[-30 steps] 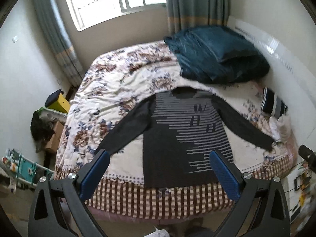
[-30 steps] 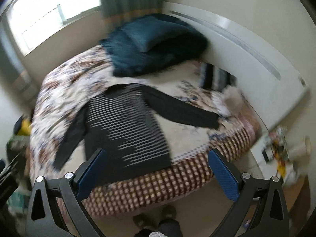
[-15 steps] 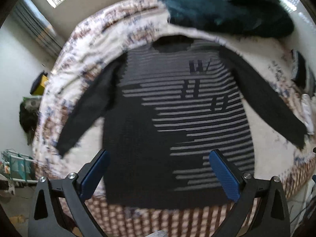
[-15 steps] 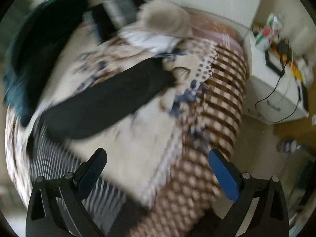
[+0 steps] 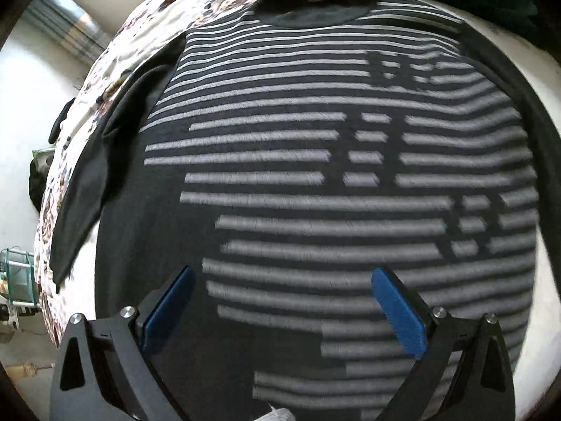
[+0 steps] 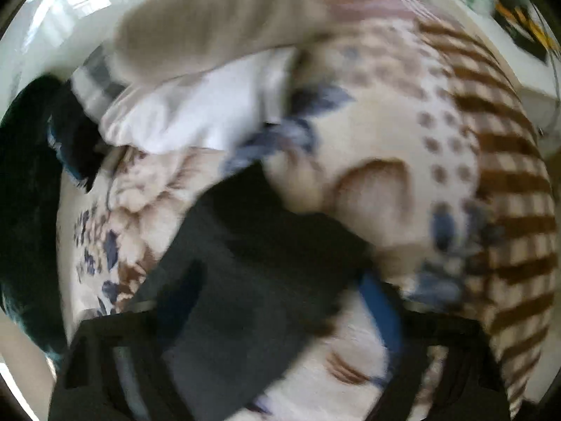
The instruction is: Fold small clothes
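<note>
A dark sweater (image 5: 315, 182) with grey stripes lies flat on the bed, neck at the top, and fills the left wrist view. My left gripper (image 5: 280, 301) hovers open just above its lower body, with nothing between the blue pads (image 5: 398, 312). In the blurred right wrist view the sweater's dark sleeve end (image 6: 259, 245) runs from the lower left to the middle. My right gripper (image 6: 280, 305) points down over it. Its jaws are closing with the sleeve between them. I do not see the pads pressing on the cloth.
The floral bedspread (image 6: 385, 122) ends in a brown checked border (image 6: 508, 175) on the right. Folded white (image 6: 196, 119) and beige (image 6: 210, 35) clothes lie beyond the sleeve. A teal blanket (image 6: 24, 175) sits at the left. A cluttered bedside table (image 6: 519, 17) stands past the bed.
Both grippers have dropped close to the bed. The sweater body now fills the left view. The right gripper has come down over the sleeve end and its jaws have narrowed.
</note>
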Motion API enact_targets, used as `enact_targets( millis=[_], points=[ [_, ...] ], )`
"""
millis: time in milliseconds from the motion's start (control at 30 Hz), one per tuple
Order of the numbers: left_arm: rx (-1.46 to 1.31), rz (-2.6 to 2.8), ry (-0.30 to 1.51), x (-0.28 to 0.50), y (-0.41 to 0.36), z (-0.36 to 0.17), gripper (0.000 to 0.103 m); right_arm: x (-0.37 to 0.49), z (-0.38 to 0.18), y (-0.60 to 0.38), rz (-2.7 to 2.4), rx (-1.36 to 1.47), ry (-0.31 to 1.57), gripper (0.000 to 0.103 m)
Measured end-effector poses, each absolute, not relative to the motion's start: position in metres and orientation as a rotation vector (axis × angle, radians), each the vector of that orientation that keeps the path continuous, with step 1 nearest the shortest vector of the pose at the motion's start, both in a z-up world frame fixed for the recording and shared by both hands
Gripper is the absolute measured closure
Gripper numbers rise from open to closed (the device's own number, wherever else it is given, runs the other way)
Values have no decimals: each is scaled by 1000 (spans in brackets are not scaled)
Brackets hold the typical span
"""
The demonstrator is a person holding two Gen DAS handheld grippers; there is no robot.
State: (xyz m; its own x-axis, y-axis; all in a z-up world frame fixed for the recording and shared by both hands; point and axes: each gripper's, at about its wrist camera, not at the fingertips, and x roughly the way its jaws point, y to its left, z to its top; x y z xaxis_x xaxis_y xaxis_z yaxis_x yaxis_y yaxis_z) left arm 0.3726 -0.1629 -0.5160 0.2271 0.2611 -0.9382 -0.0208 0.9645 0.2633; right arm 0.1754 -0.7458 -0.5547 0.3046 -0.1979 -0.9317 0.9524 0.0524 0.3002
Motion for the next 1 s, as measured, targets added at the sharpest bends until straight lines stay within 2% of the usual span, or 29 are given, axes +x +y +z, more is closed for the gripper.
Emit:
enact_targets(
  millis=[33, 100, 233, 400, 533, 700, 867, 1000],
  points=[
    [203, 209, 1327, 379, -159, -518, 0, 184, -555, -744, -1051, 1144, 858, 60],
    [184, 226, 1322, 392, -152, -520, 0, 199, -551, -739, -1072, 1066, 882, 89],
    [135, 241, 1315, 412, -136, -514, 0, 231, -525, -719, -1068, 899, 896, 91],
    [114, 228, 1287, 420, -116, -491, 0, 279, -462, -669, -929, 738, 874, 92],
    [93, 236, 1268, 415, -85, -468, 0, 320, -392, -595, -732, 626, 842, 92],
    [43, 275, 1271, 402, -27, -449, 0, 403, -345, -476, -482, 501, 861, 92],
    [-9, 359, 1286, 382, 47, -450, 0, 484, -352, -311, -271, 331, 944, 92],
    [-56, 459, 1319, 368, 111, -468, 0, 527, -396, -161, -126, 208, 1026, 92]
  ],
)
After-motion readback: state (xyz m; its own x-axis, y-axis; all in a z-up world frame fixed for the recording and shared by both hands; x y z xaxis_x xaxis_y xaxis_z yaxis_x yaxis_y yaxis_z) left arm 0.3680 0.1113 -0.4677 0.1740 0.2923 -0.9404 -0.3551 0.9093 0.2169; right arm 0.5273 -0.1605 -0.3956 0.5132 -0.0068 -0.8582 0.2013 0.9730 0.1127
